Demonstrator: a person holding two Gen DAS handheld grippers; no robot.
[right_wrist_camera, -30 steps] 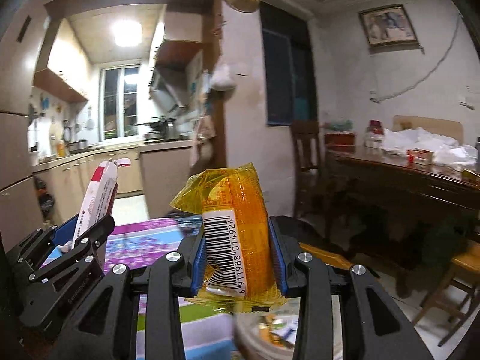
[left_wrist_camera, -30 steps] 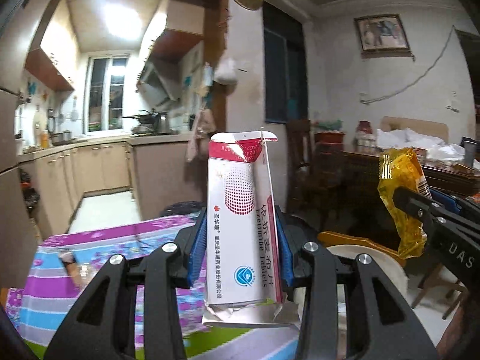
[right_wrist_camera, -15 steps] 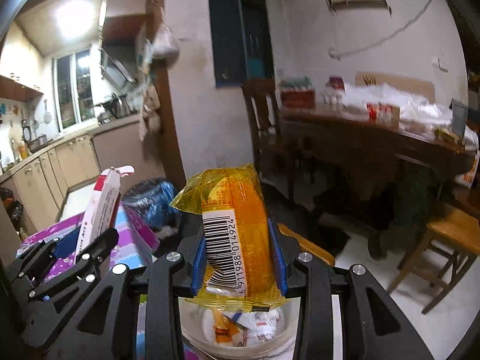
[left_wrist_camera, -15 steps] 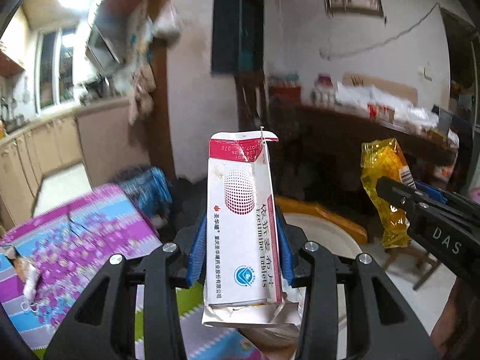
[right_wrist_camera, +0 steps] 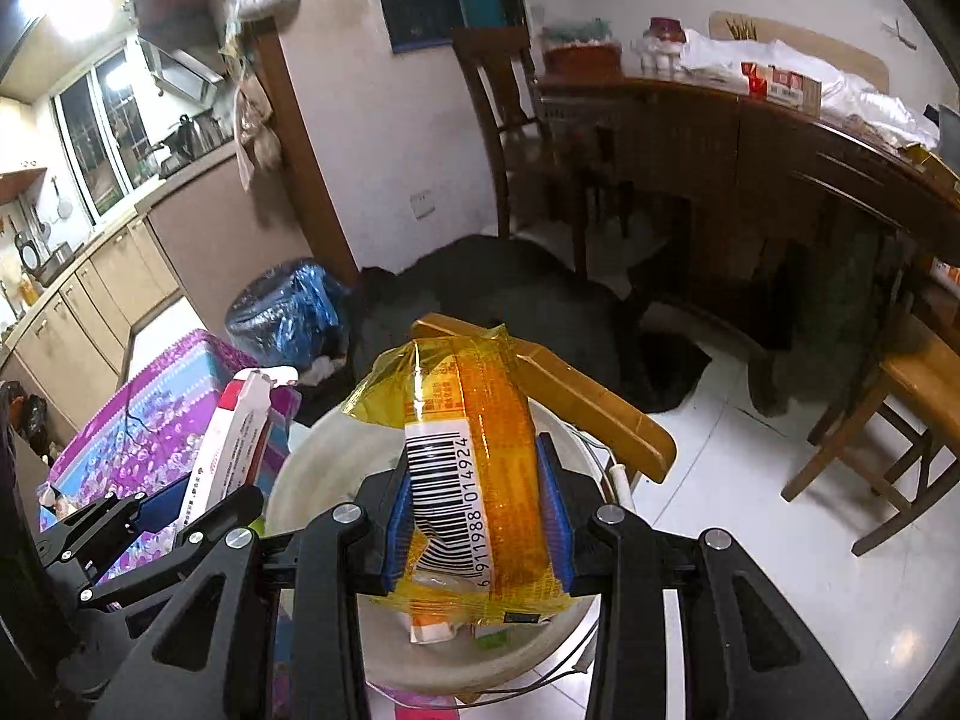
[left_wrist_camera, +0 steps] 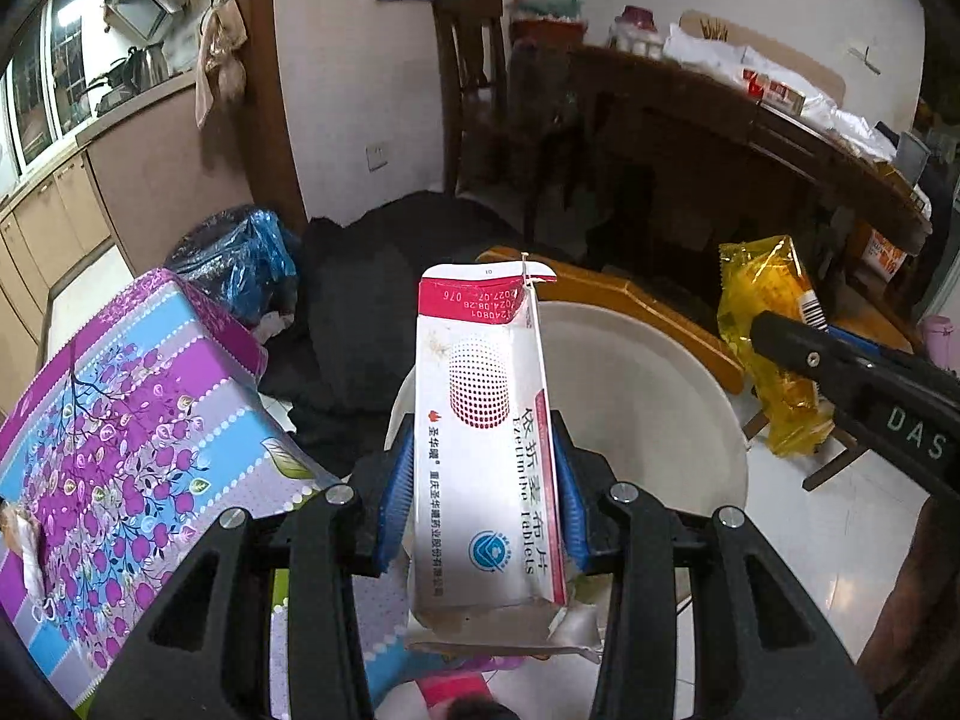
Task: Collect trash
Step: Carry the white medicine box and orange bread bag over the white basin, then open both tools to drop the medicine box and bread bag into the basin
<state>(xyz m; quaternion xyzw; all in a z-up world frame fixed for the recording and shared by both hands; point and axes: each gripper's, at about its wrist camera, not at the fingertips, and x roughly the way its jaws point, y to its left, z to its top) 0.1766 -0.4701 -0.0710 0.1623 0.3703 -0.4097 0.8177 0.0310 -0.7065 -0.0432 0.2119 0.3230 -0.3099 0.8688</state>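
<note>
above the white bin (left_wrist_camera: 690, 372), left tool (left_wrist_camera: 483, 504) clamping medicine box (left_wrist_camera: 486, 444), right tool (right_wrist_camera: 477, 516) clamping yellow wrapper (right_wrist_camera: 480, 456)

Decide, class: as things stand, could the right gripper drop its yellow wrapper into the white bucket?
Probably yes. The right gripper holds the yellow wrapper above the open white bucket, with no lid and nothing between them. The left gripper, holding a tablet box, is off to one side.

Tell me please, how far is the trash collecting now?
Partly done. Some trash already lies in the white bucket. In hand: the left tongs grip a torn tablet box, the right tongs a yellow wrapper, both held above the bucket. Left: release both, and pick up the scrap lying on the tablecloth.
</note>
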